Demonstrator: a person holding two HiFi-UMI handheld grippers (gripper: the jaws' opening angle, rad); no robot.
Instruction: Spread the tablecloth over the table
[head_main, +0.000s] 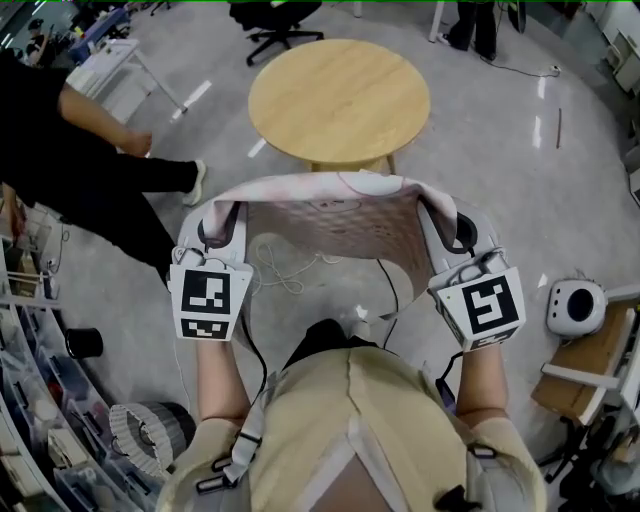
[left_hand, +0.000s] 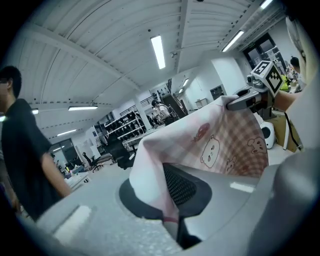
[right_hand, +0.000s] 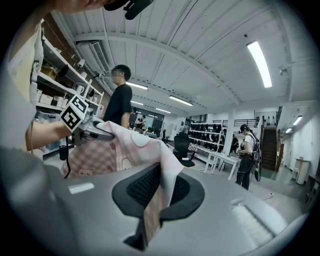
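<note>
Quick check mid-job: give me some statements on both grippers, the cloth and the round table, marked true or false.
The left gripper is shut on the tablecloth. True.
The right gripper is open and empty. False: it is shut on the tablecloth's other end.
The tablecloth lies on the round wooden table. False: it hangs between the grippers, short of the table.
The tablecloth is checked, with bear prints. True.
</note>
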